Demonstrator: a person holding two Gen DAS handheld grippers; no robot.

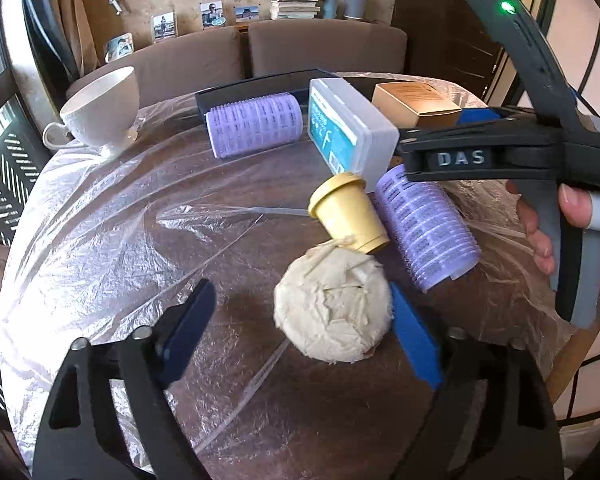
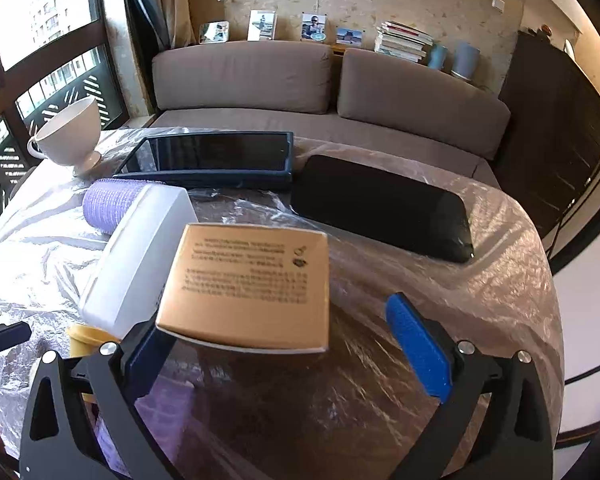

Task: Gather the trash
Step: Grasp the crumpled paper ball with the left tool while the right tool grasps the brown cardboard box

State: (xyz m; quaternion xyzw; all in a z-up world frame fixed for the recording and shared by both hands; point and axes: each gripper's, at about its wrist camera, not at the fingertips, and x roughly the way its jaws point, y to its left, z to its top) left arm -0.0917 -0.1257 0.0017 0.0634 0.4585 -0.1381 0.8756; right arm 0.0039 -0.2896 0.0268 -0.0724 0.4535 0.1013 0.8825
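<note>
Clear plastic sheeting covers a round table. Near its far edge lie a dark tablet and a black phone, with a white cup at the far left edge. Toward the middle, a crumpled paper wad sits between the spread fingers of the left gripper, touching the right one, apart from the left. The right gripper stands open around a tan box, pressing on nothing.
</note>
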